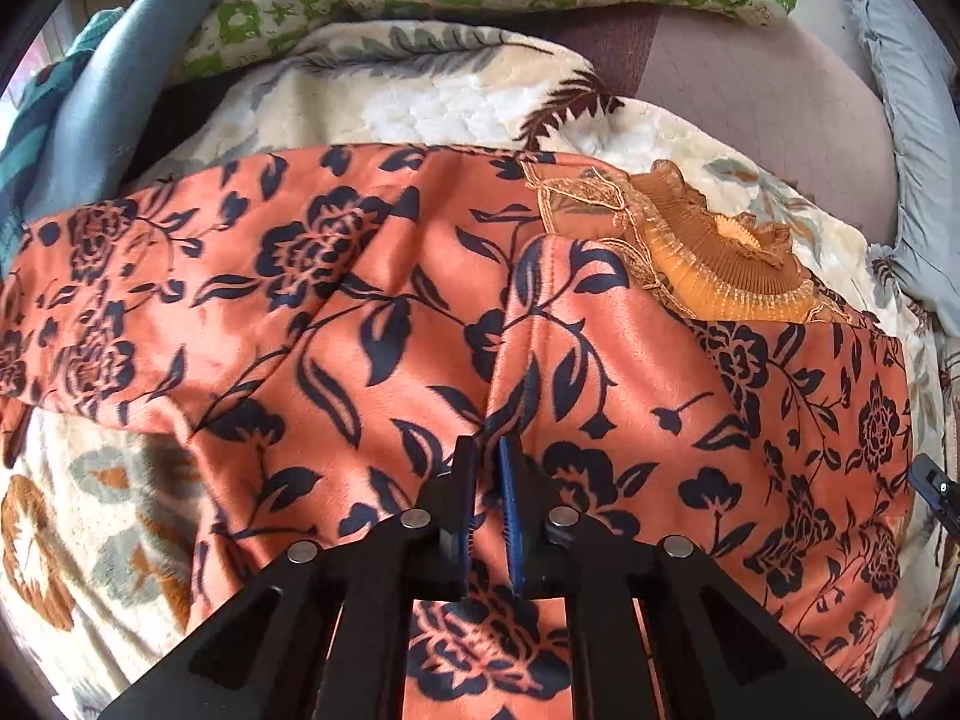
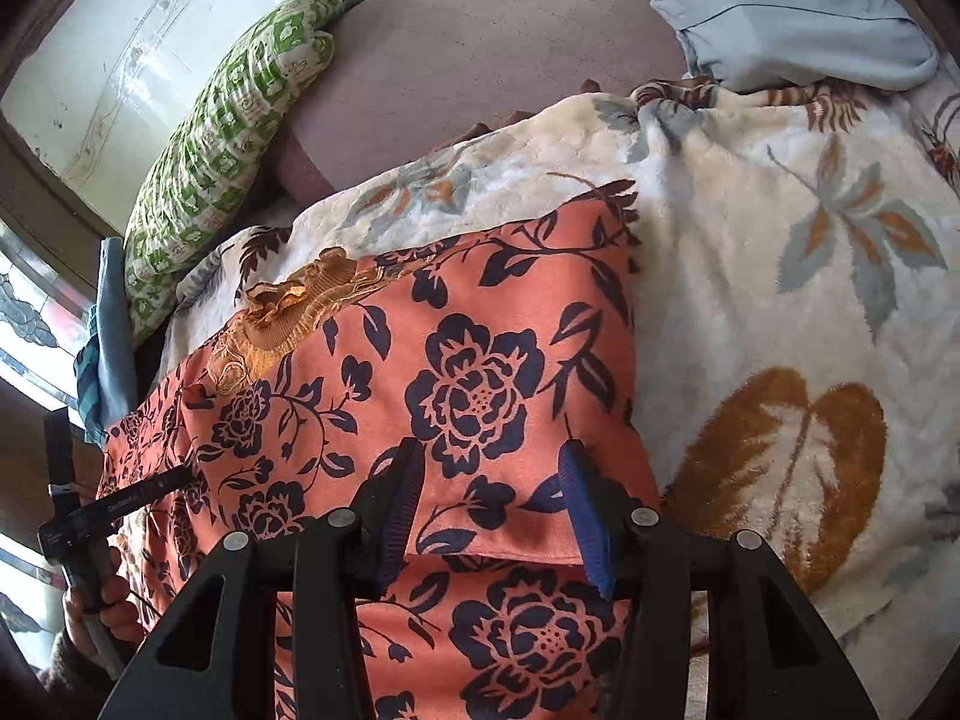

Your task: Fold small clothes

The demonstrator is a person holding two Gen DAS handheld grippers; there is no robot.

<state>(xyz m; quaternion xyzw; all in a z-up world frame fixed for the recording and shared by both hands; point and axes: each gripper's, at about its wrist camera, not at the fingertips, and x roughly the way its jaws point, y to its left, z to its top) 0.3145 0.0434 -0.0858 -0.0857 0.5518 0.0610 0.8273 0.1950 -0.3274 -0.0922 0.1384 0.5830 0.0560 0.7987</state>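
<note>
garment (image 1: 384,324): velvety orange top, dark floral print, long axis left-right on plush leaf-print blanket (image 2: 780,312), pleated ruffled collar (image 1: 720,264) pointing away. left gripper (image 1: 489,456) pinches a raised fold; right gripper (image 2: 489,468) spread above the folded sleeve.

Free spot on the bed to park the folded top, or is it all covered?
Free: the cream blanket right of the orange top, below the blue cloth; also the mauve sheet between the green pillow and that cloth. Crowded: the left side, where the top's sleeve spreads out.
</note>
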